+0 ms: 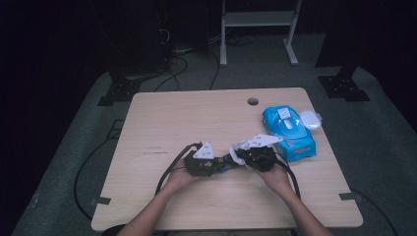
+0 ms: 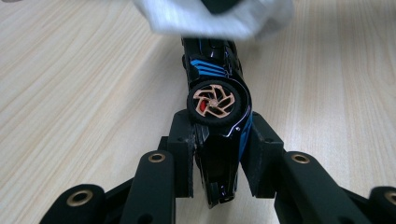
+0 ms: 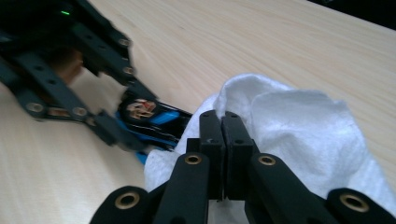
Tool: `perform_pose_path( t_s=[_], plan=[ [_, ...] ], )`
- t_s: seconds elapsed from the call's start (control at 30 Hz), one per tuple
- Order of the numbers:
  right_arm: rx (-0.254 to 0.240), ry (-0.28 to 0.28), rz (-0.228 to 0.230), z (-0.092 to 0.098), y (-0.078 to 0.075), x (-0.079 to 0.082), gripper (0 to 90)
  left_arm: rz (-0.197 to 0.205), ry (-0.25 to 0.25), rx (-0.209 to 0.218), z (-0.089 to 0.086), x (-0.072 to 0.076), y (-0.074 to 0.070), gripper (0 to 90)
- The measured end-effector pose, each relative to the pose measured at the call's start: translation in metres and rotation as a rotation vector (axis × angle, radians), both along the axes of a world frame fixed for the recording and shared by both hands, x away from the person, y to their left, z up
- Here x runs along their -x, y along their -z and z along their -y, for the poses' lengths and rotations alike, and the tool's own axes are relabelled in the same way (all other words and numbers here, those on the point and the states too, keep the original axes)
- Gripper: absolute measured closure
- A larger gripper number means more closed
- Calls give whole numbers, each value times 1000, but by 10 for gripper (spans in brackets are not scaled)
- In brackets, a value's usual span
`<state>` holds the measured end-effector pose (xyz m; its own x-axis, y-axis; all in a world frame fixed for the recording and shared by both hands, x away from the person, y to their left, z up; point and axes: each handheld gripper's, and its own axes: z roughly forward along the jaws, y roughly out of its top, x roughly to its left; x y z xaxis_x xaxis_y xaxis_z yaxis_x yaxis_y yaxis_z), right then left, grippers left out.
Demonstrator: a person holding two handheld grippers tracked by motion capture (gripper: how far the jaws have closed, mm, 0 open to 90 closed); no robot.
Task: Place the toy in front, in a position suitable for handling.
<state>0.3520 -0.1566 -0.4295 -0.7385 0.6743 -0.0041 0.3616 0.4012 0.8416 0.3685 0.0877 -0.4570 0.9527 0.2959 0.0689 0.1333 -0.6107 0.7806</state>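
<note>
Glossy toy car, fluffy wipe

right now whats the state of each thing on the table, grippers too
black and blue toy car: clamped on its side, a copper-spoked wheel facing up
left gripper: shut on the toy car
white cloth wipe: crumpled, pinched, touching the car's far end
right gripper: shut on the wipe
blue pack of wet wipes: lying flat, its lid looks closed
round white cap: lying beside the pack
light wooden table: level, bearing everything
</note>
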Motion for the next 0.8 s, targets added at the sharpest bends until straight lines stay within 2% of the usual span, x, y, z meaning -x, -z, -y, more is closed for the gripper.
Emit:
perform_pose_path(
  t_s=[0.03, 0.13, 0.2, 0.3, 0.4, 0.53, 0.7, 0.8],
  plan=[
    [5, 25, 8, 7, 0, -2, 879, -2, 2, 1, 0, 0, 0, 675],
    [-17, 101, -7, 31, -1, -10, 879, 3, 2, -1, 0, 0, 0, 674],
    [-41, 125, -36, 41, 0, -13, 879, 1, 2, 2, 0, 0, 0, 674],
    [-65, 123, -47, 47, 1, -14, 879, -5, 0, 11, 0, -1, 1, 674],
    [-97, 100, -58, 42, 0, -14, 878, -5, 2, 14, 1, -1, 1, 674],
    [-80, 43, -49, 27, 2, -11, 878, -2, 2, 12, 1, -1, 1, 674],
    [-68, 83, -42, 34, 2, -13, 878, -4, 4, 11, 0, -1, 1, 674],
    [-73, 67, -40, 31, 2, -11, 878, -2, 5, 10, 0, -1, 1, 674]
  ],
)
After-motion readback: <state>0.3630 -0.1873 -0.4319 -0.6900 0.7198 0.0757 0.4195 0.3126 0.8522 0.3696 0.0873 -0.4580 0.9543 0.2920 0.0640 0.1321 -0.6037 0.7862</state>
